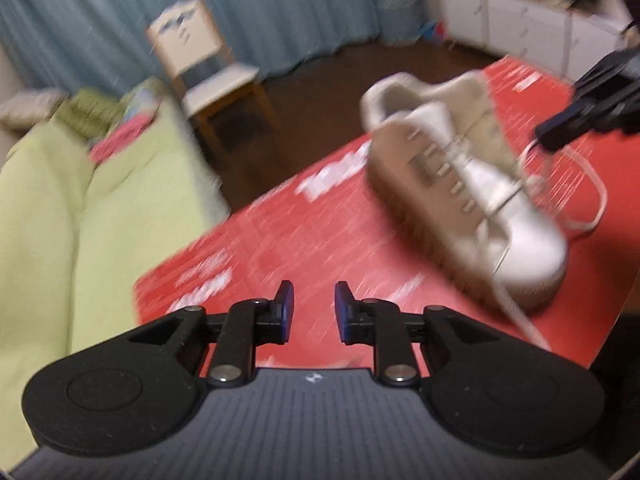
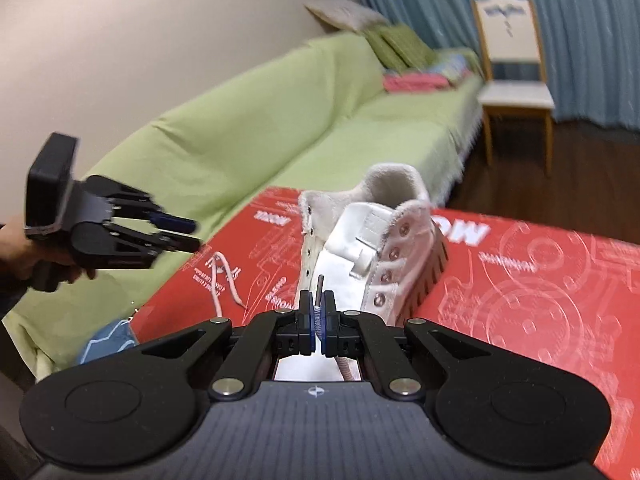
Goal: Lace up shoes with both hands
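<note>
A white sneaker (image 1: 460,184) lies on a red printed mat (image 1: 304,248); it also shows in the right wrist view (image 2: 372,248), heel away from me. My left gripper (image 1: 314,312) is open and empty, low over the mat to the left of the shoe's toe; it also shows in the right wrist view (image 2: 180,234). My right gripper (image 2: 319,320) is shut on the dark-tipped end of a white lace (image 2: 319,300) just in front of the tongue; it also shows in the left wrist view (image 1: 560,136). The other lace end (image 2: 224,280) lies loose on the mat.
A green-covered sofa (image 2: 248,128) with cushions runs along the mat's left side. A wooden chair (image 2: 516,80) stands before blue curtains. A white cabinet (image 1: 520,20) stands at the back right. Dark floor lies beyond the mat.
</note>
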Available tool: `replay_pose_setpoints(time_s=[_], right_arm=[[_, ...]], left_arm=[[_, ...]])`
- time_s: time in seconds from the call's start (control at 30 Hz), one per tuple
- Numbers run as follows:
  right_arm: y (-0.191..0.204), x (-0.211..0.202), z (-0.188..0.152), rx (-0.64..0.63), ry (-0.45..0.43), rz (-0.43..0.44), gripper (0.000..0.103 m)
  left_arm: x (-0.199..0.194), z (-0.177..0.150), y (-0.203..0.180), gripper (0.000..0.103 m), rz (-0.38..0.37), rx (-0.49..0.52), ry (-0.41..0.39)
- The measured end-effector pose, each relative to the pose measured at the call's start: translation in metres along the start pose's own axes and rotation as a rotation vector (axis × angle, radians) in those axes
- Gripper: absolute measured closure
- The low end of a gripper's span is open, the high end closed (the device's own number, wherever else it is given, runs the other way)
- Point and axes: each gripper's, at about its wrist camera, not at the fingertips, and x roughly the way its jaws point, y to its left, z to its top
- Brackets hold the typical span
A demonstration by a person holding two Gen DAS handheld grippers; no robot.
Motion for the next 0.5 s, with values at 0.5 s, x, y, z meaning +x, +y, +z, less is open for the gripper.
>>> replay_pose_setpoints(time_s=[0.5], right_arm=[[0.102, 0.038, -0.091, -0.917, -0.09, -0.249, 0.101]], left_arm=[[-0.045, -0.027, -0.124, 0.083, -0.096, 0.346, -0.249]])
